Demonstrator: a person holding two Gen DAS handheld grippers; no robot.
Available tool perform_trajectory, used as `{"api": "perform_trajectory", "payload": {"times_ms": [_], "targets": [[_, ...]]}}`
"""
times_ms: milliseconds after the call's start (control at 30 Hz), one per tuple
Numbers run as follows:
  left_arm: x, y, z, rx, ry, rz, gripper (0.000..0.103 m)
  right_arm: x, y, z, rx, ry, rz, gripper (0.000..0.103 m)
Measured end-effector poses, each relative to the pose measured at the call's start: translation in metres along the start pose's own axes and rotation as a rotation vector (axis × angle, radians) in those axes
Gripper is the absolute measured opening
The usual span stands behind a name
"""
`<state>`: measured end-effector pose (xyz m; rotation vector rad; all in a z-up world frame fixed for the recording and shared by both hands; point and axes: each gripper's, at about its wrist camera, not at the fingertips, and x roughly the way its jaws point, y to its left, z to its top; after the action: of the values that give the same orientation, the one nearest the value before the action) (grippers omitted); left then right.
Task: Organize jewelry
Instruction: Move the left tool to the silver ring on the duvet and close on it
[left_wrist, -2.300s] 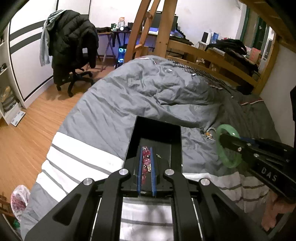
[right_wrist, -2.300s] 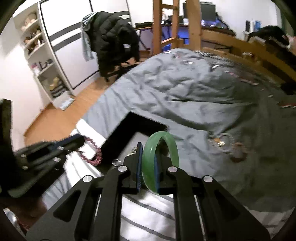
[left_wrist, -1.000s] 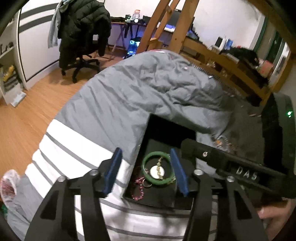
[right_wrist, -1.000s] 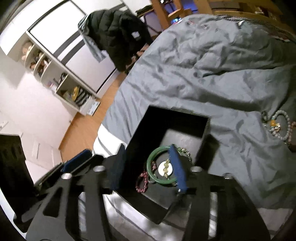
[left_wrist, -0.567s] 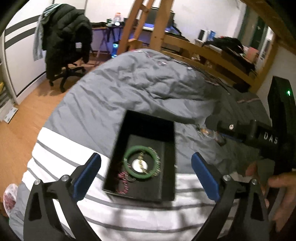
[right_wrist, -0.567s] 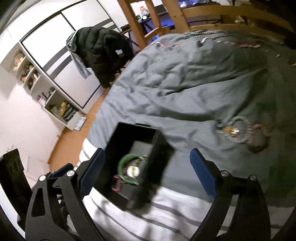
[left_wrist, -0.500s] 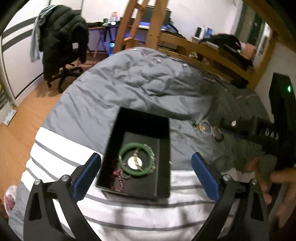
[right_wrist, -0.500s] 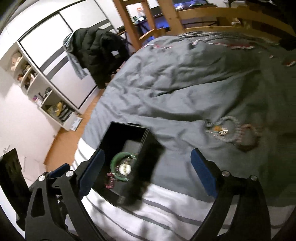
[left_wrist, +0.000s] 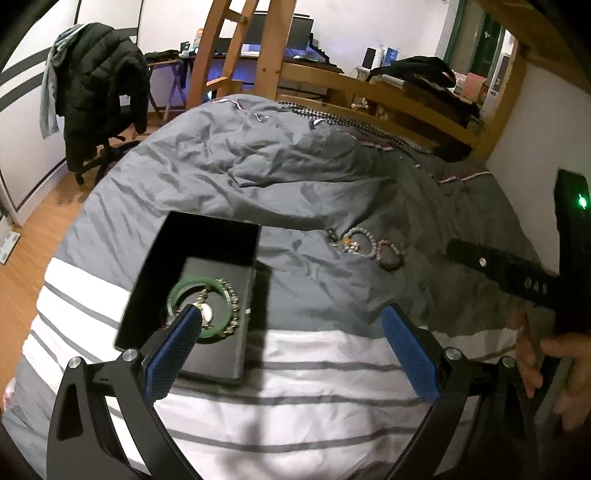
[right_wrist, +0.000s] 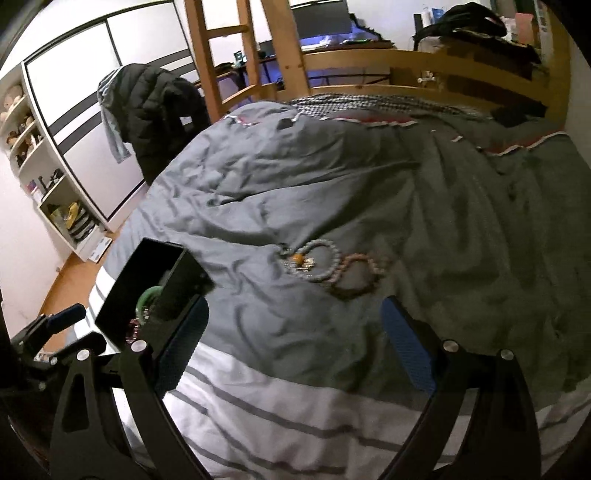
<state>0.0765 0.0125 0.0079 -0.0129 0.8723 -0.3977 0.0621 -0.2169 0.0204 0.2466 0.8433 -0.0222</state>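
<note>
A black box (left_wrist: 207, 236) (right_wrist: 155, 258) sits on the grey quilt. Inside it lie a green bangle (left_wrist: 181, 291) (right_wrist: 146, 297), a gold beaded bracelet (left_wrist: 232, 306) and a dark red bead string (right_wrist: 131, 332). To its right on the quilt lie a pale bead bracelet (left_wrist: 364, 236) (right_wrist: 321, 258) and a brown bead bracelet (left_wrist: 391, 256) (right_wrist: 360, 277). My left gripper (left_wrist: 290, 317) is open and empty, its left pad over the box's near corner. My right gripper (right_wrist: 295, 310) is open and empty, just short of the loose bracelets; its finger (left_wrist: 495, 264) also crosses the left wrist view.
The quilt's white striped band (left_wrist: 295, 369) lies nearest me. A hand (left_wrist: 554, 354) holds the right gripper's handle. A wooden bed frame and ladder (left_wrist: 266, 51) stand behind, beside an office chair with a black jacket (left_wrist: 99, 92). White shelves (right_wrist: 44, 177) line the left wall.
Both grippers let go of their pieces over the box and opened wide. The bangle and red beads now lie inside. Both views have since swung right, toward the loose bracelets.
</note>
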Motion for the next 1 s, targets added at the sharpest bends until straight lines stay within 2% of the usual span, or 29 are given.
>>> {"api": "perform_trajectory", "payload": {"times_ms": [100,233,467,533,567,633,700,800,833,900,1000], "targets": [[0.010,-0.011,0.005,0.004,-0.001,0.004,0.096,0.000,-0.012,-0.003,-0.015,-0.024,-0.007,0.093],[0.033,-0.022,0.018,-0.007,0.010,-0.033,0.096,0.013,-0.022,-0.010,-0.060,-0.042,-0.027,0.093],[0.095,-0.041,0.045,0.002,0.018,-0.018,0.096,0.064,-0.045,-0.016,-0.081,-0.073,-0.043,0.093],[0.117,-0.045,0.049,0.032,0.034,-0.018,0.081,0.078,-0.049,-0.016,-0.086,-0.072,-0.051,0.093],[0.135,-0.047,0.053,0.051,0.059,-0.007,0.077,0.089,-0.052,-0.016,-0.092,-0.058,-0.064,0.093],[0.167,-0.046,0.058,0.066,0.100,0.026,0.061,0.102,-0.056,-0.015,-0.106,-0.059,-0.064,0.093],[0.185,-0.046,0.061,0.075,0.115,0.026,0.061,0.115,-0.059,-0.014,-0.113,-0.055,-0.047,0.093],[0.201,-0.049,0.062,0.100,0.093,0.062,0.063,0.131,-0.060,-0.012,-0.117,-0.049,-0.035,0.093],[0.204,-0.049,0.062,0.103,0.089,0.065,0.070,0.136,-0.061,-0.012,-0.115,-0.043,-0.035,0.093],[0.214,-0.051,0.062,0.108,0.070,0.080,0.071,0.146,-0.063,-0.015,-0.110,-0.039,-0.038,0.093],[0.234,-0.048,0.060,0.098,0.106,0.075,0.071,0.163,-0.064,-0.019,-0.117,-0.007,-0.041,0.093]]}}
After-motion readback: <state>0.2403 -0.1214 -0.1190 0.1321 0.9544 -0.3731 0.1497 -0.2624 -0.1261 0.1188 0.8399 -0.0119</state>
